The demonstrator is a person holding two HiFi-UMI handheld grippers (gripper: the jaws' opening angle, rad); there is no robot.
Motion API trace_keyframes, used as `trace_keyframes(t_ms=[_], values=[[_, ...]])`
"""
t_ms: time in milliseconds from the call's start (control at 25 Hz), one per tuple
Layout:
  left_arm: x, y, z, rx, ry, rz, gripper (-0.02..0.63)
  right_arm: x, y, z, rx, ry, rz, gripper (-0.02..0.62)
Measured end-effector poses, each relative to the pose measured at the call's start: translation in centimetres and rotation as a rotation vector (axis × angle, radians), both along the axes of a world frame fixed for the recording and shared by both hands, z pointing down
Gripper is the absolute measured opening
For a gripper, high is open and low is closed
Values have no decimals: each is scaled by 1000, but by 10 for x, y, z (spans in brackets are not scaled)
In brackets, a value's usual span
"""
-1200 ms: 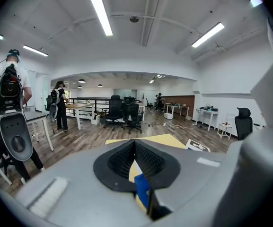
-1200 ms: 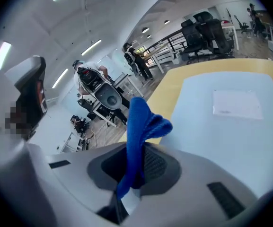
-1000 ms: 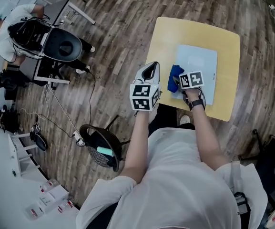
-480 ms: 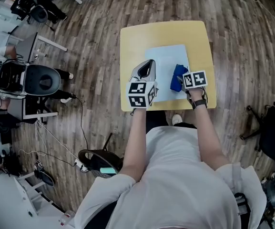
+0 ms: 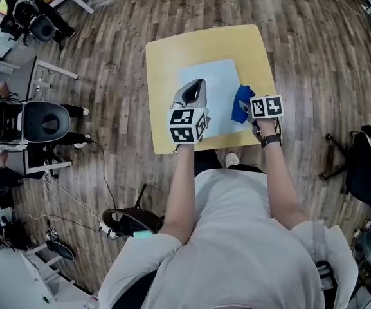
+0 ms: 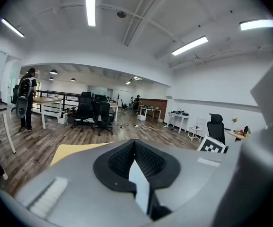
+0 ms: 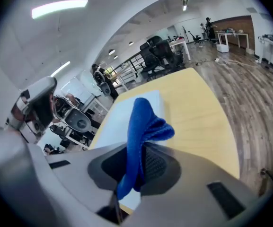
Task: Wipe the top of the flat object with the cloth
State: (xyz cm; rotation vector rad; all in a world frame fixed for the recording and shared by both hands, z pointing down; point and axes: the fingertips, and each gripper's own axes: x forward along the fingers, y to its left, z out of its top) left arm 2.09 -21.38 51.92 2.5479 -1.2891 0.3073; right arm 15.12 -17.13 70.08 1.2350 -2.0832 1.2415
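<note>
A pale blue flat sheet (image 5: 214, 82) lies on the yellow table (image 5: 166, 56). My right gripper (image 5: 244, 106) is shut on a blue cloth (image 5: 240, 102) over the sheet's right edge. In the right gripper view the cloth (image 7: 143, 122) stands up from between the pads, with the sheet (image 7: 122, 117) beyond it. My left gripper (image 5: 197, 87) hovers over the sheet's near left part. Its jaws look shut with nothing held. The left gripper (image 6: 135, 148) faces out across the room, and only a strip of table (image 6: 72, 151) shows past it.
Wood floor surrounds the small table. An office chair (image 5: 40, 122) and a desk stand at the left, with cables on the floor. A black stool base (image 5: 130, 221) sits near my left side. A dark bag (image 5: 368, 163) is at the right.
The view has swung so the table sits more centred. My left gripper moved from beside the table's near edge to over the sheet. The right gripper kept the cloth.
</note>
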Motion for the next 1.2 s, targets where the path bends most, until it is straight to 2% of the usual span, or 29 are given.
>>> trace_keyframes(t_ms=[120, 280, 440, 640, 800, 960, 1080, 1200], values=[[-23, -3, -1, 3, -3, -70, 9, -46, -9, -20, 33, -99, -92, 58], [-69, 3, -4, 19, -21, -184, 11, -123, -4, -28, 39, -182, -256, 58], [-116, 22, -9, 17, -40, -312, 9, -183, 17, -25, 3, -215, -420, 58], [-179, 54, -16, 6, -50, -448, 11, -236, 27, -15, -31, -217, -511, 58], [-216, 80, -8, 4, -50, -523, 11, -245, 32, 10, -46, -107, -541, 58], [-235, 83, -1, -4, -24, -555, 9, -238, 31, 19, -49, -55, -536, 58], [-223, 69, -3, -4, 8, -520, 11, -220, 29, 16, -47, -38, -514, 58], [-194, 47, -6, -3, 27, -438, 9, -196, 22, 12, -48, -30, -470, 58]])
